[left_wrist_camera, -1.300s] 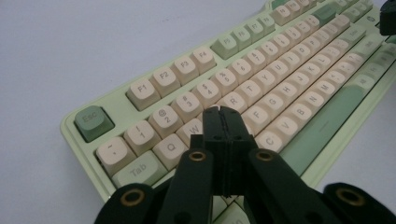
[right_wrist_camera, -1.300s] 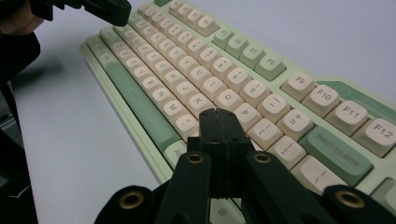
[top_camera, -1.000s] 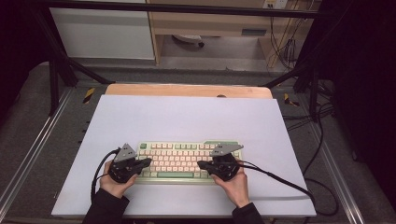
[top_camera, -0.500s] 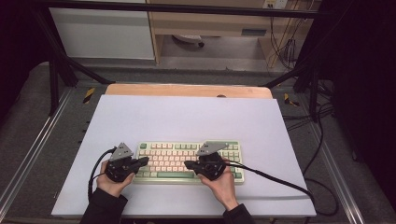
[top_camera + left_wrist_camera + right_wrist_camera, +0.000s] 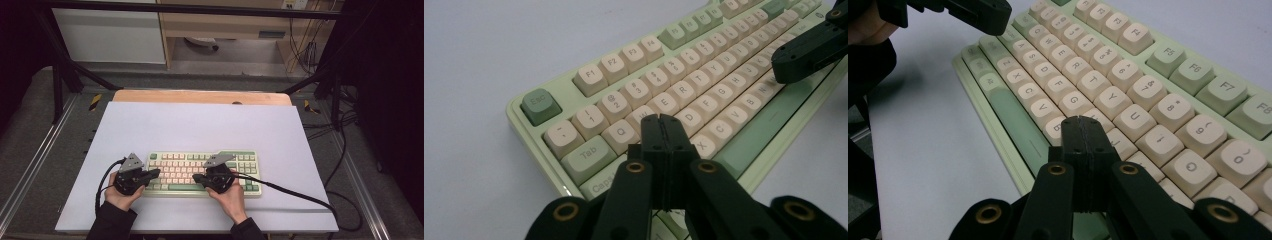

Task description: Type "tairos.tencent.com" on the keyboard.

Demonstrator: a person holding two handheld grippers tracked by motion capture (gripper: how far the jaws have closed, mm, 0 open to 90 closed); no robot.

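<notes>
The mat (image 5: 200,125) lay bare across its whole upper half, its edges well clear of everything on it. The keyboard (image 5: 202,172) sat low in the frame's centre, near the mat's bottom edge. Over its left end hung the left gripper (image 5: 154,173) and over its middle the right gripper (image 5: 196,177), both with jaws pressed together on nothing.

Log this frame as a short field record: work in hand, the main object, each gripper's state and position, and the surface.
activity: pressing keys with shut jaw tips
object: green and cream keyboard, near the front of the table
left gripper: shut, nothing held, tips over the keys around A and S
right gripper: shut, nothing held, tips over the keys around H and J
contact with keys: cannot tell
surface: pale table mat
</notes>
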